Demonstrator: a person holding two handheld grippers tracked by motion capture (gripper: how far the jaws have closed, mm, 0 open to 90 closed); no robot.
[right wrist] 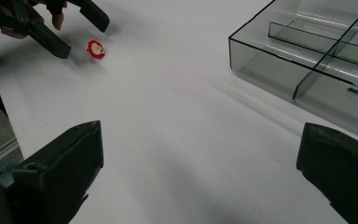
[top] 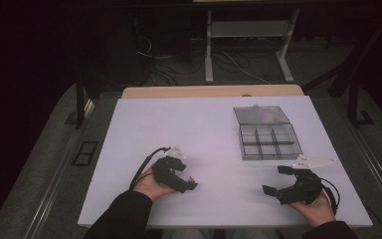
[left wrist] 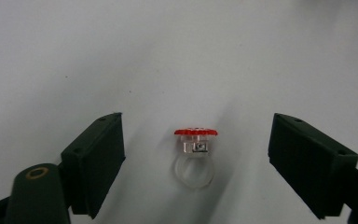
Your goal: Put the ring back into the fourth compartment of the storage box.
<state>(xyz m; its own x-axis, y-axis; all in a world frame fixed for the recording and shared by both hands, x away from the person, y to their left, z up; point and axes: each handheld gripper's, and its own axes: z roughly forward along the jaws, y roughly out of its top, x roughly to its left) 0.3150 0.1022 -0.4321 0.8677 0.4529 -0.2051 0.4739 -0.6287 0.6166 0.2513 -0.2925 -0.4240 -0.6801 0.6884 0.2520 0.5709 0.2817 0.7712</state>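
The left gripper (left wrist: 196, 158) gapes wide around a red-topped ring (left wrist: 195, 156) at frame centre, touching nothing. The right gripper (right wrist: 200, 177) is spread empty, lower right of the box (right wrist: 317, 60).

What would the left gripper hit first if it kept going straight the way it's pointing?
Most likely the small clear ring with a red top, lying on the white table between the left gripper's open fingers, untouched.

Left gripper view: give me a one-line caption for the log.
Open left gripper straddling a clear plastic ring with a red top lying on the white table, untouched.
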